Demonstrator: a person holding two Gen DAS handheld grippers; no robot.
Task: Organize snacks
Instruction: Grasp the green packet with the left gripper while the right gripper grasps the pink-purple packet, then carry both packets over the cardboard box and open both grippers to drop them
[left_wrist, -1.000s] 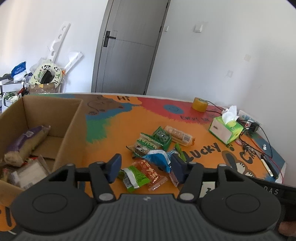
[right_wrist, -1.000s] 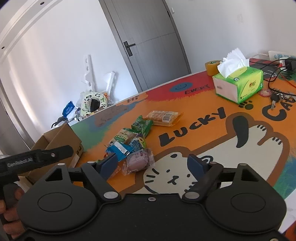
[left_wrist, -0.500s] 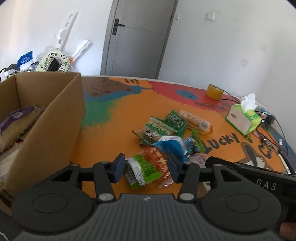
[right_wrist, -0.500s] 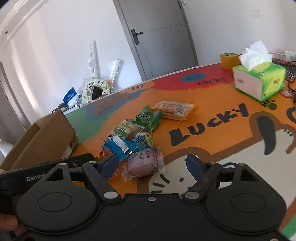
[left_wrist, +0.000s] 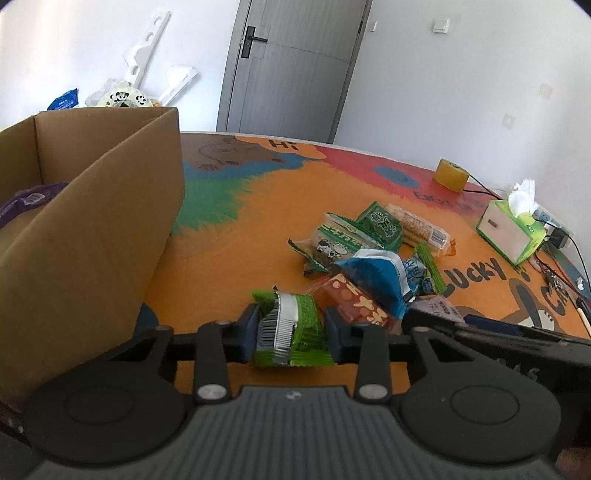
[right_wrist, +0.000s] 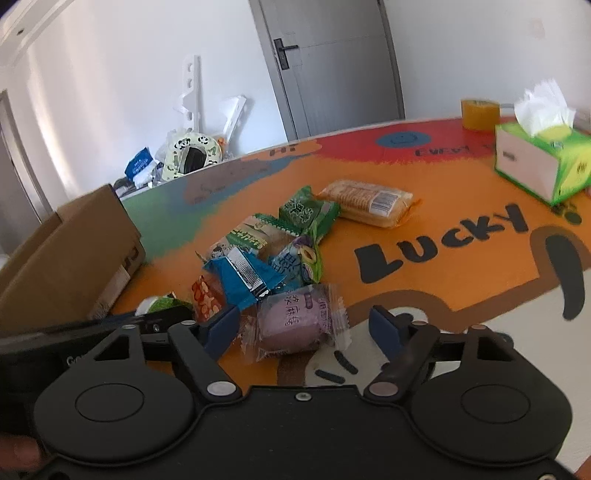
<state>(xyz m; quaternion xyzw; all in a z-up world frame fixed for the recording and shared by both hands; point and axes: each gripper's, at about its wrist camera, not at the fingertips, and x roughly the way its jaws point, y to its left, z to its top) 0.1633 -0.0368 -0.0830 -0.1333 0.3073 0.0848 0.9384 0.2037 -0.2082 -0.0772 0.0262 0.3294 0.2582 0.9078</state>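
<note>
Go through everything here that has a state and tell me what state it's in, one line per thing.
left gripper: jaws closing, green snack packet between them
right gripper: jaws closing around purple snack packet, gaps remain
cardboard box: open-topped, a purple packet inside
door: shut
tissue box: open, tissue sticking out

We see white walls and a grey door at upper centre. White foam pieces lean at upper left. Daylight falls on the colourful cartoon tabletop.
</note>
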